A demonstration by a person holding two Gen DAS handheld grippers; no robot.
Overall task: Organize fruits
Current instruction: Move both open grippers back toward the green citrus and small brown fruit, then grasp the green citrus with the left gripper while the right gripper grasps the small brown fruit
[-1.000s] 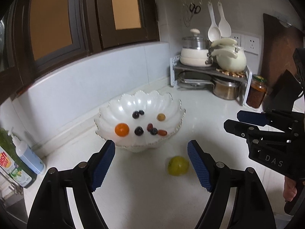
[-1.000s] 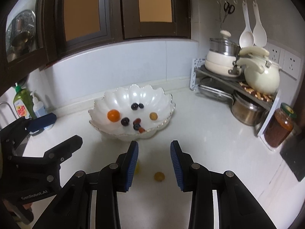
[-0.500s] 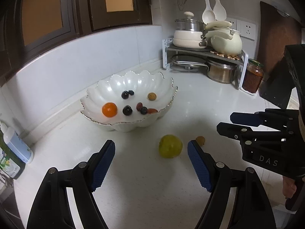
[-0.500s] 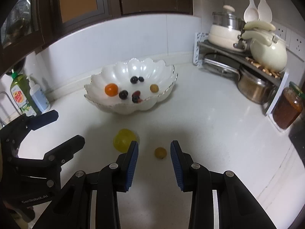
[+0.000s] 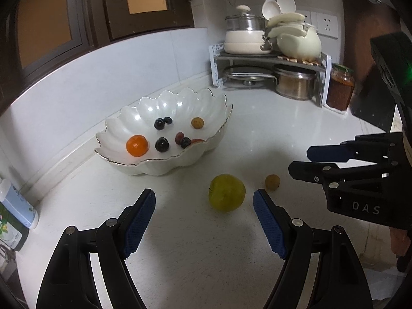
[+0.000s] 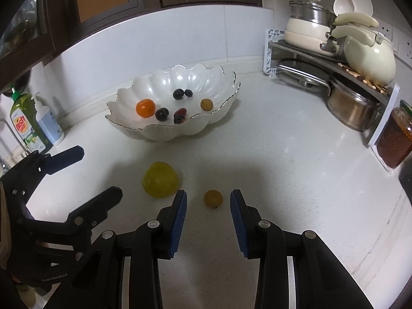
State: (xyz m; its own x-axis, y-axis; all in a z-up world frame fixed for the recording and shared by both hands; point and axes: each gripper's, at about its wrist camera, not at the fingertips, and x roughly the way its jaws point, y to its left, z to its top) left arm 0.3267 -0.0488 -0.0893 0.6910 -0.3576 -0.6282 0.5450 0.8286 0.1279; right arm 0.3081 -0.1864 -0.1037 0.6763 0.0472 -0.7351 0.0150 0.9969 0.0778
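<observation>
A yellow-green apple [image 5: 226, 192] [image 6: 160, 179] lies on the white counter just ahead of my left gripper [image 5: 204, 198], which stands open and empty. A small tan fruit [image 6: 213, 198] [image 5: 272, 182] lies to its right, just beyond the tips of my right gripper [image 6: 208, 198], whose jaws are narrowly open with nothing pressed between them. Farther back stands a white scalloped bowl [image 5: 144, 108] [image 6: 164, 77] holding an orange [image 5: 137, 145], dark berries and another tan fruit. Each gripper shows in the other's view, the right gripper [image 5: 301, 159] and the left gripper [image 6: 100, 175].
A pot rack [image 6: 332, 59] with pans and a cream kettle fills the back right corner, a red jar [image 6: 395, 139] beside it. Soap bottles [image 6: 33, 123] stand at the left by the sink. Bare counter surrounds the two loose fruits.
Both grippers have come down and tilted toward the counter. The apple and the small tan fruit, a second ago at the fingertips or behind them, now sit larger just ahead of them.
</observation>
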